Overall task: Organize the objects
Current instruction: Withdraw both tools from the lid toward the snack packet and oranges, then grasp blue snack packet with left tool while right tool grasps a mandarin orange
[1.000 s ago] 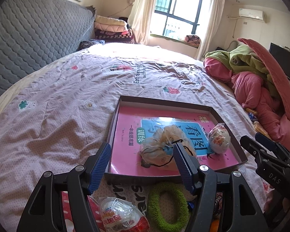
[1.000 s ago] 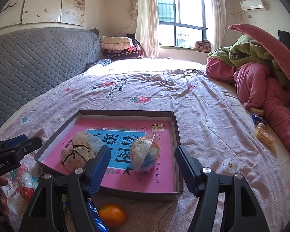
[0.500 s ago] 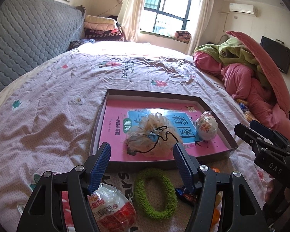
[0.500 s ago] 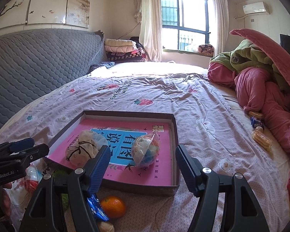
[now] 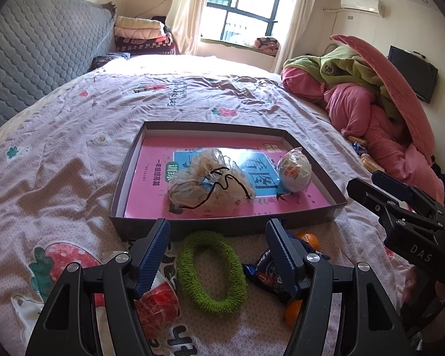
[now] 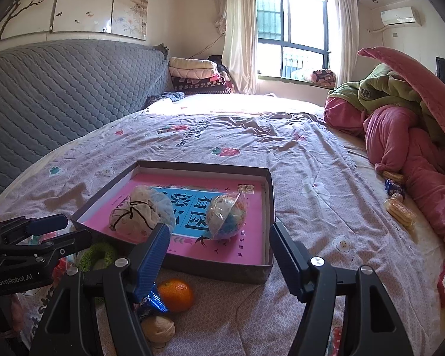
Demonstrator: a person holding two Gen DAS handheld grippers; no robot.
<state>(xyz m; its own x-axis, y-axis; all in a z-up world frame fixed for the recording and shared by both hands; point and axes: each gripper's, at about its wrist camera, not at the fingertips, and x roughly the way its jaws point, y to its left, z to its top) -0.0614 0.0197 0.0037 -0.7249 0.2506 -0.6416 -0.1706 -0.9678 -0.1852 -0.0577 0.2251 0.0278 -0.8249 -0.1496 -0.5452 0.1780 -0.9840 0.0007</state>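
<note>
A shallow dark box (image 5: 231, 229) (image 6: 268, 195) lined with a pink book lies on the bed. Inside it are a beige mesh pouch (image 5: 206, 184) (image 6: 136, 215) and a wrapped egg-shaped toy (image 5: 294, 170) (image 6: 228, 216). In front of the box lie a green fuzzy ring (image 5: 212, 271) (image 6: 96, 255), a blue snack wrapper (image 5: 261, 271) (image 6: 151, 301), an orange (image 6: 175, 294) (image 5: 310, 238), a red-and-clear packet (image 5: 157, 305) and a ball of twine (image 6: 158, 327). My left gripper (image 5: 218, 246) hovers open over the ring, holding nothing. My right gripper (image 6: 218, 247) is open and empty before the box's near wall.
A heap of pink and green bedding (image 5: 370, 101) (image 6: 406, 124) fills the right side. Small snack packets (image 6: 399, 207) lie beside it. A grey quilted headboard (image 6: 59, 95) runs along the left. Folded blankets (image 6: 195, 75) are stacked near the window.
The left gripper has drawn back from the box, so the green ring, blue wrapper and oranges now show between and around its fingers. The right gripper has also backed off slightly. Both stay open.
</note>
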